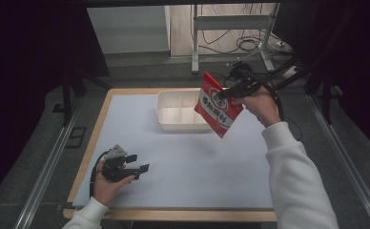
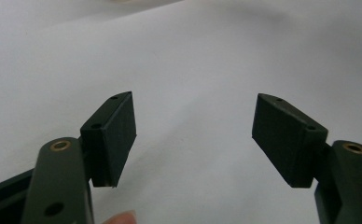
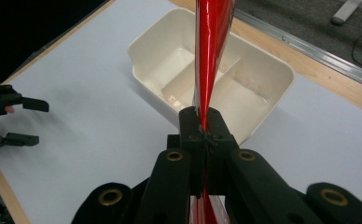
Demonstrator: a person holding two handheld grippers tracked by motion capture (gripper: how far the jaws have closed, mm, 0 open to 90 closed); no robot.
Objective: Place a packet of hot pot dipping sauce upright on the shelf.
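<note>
Near my edge of the table (image 1: 183, 162), my left gripper (image 1: 138, 163) rests low over the white mat, its 2 jaws spread wide with nothing between them; in the left gripper view the 2 black pads (image 2: 118, 135) stand well apart over bare mat. My left hand (image 1: 107, 183) cradles the tool at the mat's near left corner, well apart from everything else.

Farther out and to the right, my right gripper (image 1: 225, 93) is raised above the table, jaws pressed together on the red packet (image 1: 217, 105). The right gripper view looks straight along the packet's (image 3: 212, 56) thin edge, pinched between the pads (image 3: 193, 126) and hanging clear of the mat. From the high view the packet tilts, its printed face toward me, its lower corner hanging in front of the tray's right end.

Beyond it sits the cream tray (image 1: 166, 112), split into compartments, at the far middle of the mat. I can see nothing lying in its compartments (image 3: 170, 65).

By my reading, the pick-up is done and the carry is nearly finished: the packet hangs over or just beside the tray. Left to do, as I judge it, are lowering it in and letting go. Which compartment it is over, I cannot tell.
</note>
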